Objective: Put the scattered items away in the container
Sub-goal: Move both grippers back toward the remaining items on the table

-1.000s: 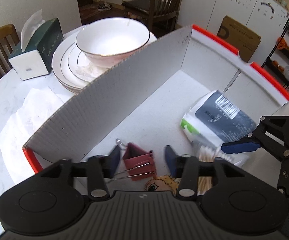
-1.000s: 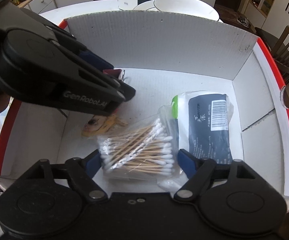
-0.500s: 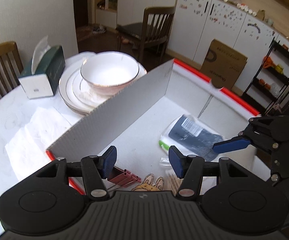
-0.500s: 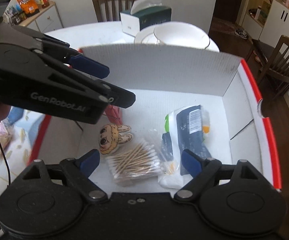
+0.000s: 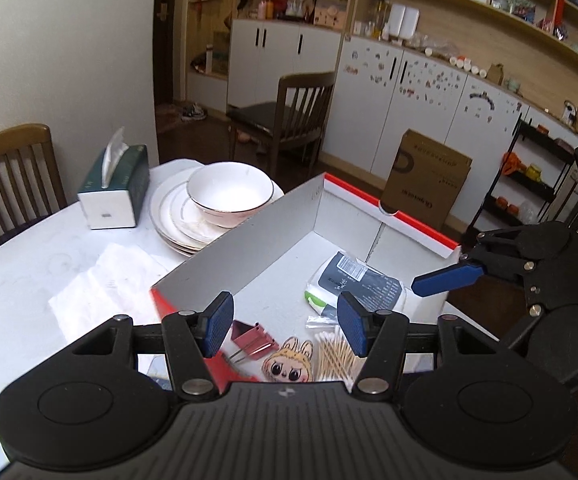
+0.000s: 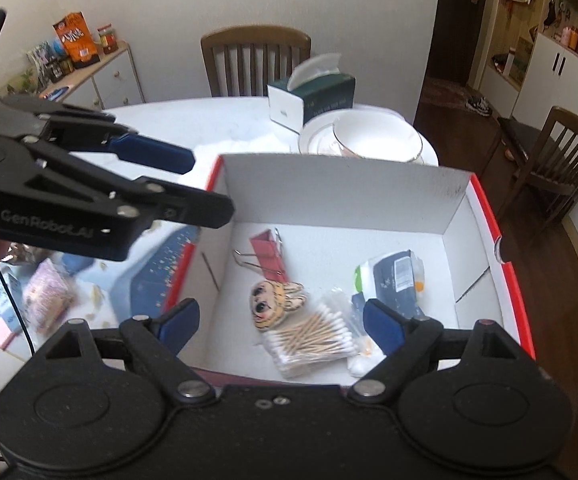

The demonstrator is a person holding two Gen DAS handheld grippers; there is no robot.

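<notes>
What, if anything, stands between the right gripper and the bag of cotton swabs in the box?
Nothing visible: the right gripper is open and empty above the box, and the bag of cotton swabs lies uncovered on the floor below.

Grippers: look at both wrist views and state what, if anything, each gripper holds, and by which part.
Nothing is held. The left gripper and right gripper are both open and empty above the box; the clip and swabs lie inside.

The side of the left gripper (image 6: 193, 188), at nine o'clock in the right wrist view, carries the brand "GenRobot.AI". Other labels are too small to read.
</notes>
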